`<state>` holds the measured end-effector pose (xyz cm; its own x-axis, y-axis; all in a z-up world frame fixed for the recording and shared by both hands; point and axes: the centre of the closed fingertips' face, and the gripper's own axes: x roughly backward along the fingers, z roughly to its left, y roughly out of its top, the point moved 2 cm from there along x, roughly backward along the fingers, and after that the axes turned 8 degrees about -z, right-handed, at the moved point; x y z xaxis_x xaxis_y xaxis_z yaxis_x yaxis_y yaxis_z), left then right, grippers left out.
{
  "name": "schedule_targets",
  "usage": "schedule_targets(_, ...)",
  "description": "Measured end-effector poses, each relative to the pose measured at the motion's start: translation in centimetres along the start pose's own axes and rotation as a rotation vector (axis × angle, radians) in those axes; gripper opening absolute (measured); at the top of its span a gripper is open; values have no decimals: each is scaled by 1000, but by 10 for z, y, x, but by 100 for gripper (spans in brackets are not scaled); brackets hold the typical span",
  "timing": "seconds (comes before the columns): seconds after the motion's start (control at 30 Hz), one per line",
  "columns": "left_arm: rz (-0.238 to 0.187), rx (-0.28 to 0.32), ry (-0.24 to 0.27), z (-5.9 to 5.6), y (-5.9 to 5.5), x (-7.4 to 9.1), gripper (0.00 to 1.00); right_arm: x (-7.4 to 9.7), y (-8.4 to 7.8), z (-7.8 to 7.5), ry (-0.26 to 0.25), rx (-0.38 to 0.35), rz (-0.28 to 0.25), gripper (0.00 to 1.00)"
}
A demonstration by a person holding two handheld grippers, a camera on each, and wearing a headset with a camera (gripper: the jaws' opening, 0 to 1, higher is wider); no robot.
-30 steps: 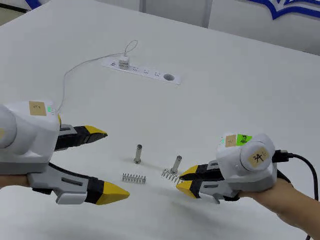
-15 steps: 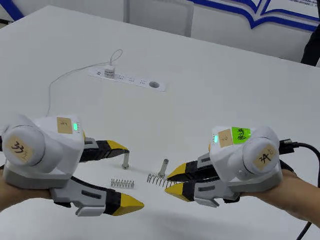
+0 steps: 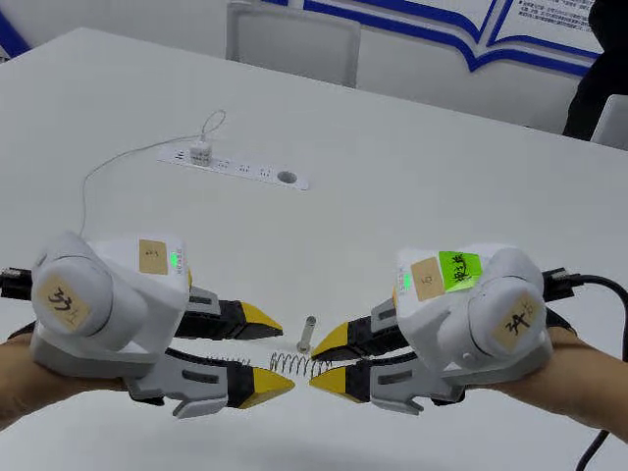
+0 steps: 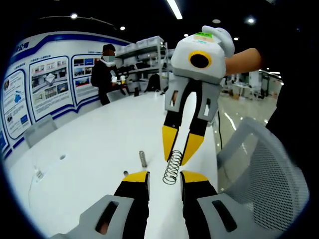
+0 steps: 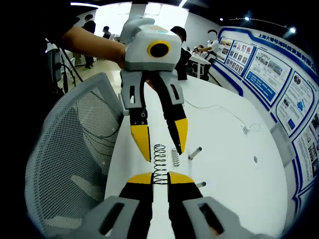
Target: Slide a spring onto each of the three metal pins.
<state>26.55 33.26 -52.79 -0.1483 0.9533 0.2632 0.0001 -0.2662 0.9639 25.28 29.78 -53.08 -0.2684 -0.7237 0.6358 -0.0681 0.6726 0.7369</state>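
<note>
bright even ceiling light, sharp, fisheye-warped edges

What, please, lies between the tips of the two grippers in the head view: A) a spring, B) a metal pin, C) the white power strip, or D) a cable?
A: a spring spans the gap between the left gripper and the right gripper, while a metal pin sits just beyond it.

A broad white matte workbench (image 3: 442, 196) carries a flat white power strip (image 3: 235, 167). A pale grey chair back (image 3: 289, 44) stands at its far edge, and a grey mesh-backed office chair (image 5: 75, 144) stands beside it. The white walls bear blue-bordered poster boards (image 4: 35, 84). Open metal shelving (image 4: 144, 57) stands beyond, under long ceiling strip lights (image 4: 174, 9).
</note>
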Motion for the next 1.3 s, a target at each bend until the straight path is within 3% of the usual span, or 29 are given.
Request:
schedule_targets(0.23,15,-12,-29,-7,-1,-2,21,1,2,5,11,5,3,10)
schedule_targets(0.37,18,-13,-52,-12,-1,-2,13,0,3,4,11,15,4,10)
schedule_targets(0.6,28,-48,-62,-11,-1,-2,12,1,4,4,15,20,3,10)
schedule_targets(0.7,22,-104,-64,-12,0,-2,11,1,5,3,15,30,2,10)
schedule_targets(0.8,24,-121,-72,-13,0,-2,10,1,5,4,18,47,1,11)
schedule_targets(1.03,25,-129,-96,-14,3,-2,10,3,6,4,23,29,-30,12)
schedule_targets(1.3,32,-149,-105,-12,6,-3,10,3,0,-2,11,1,-30,15)
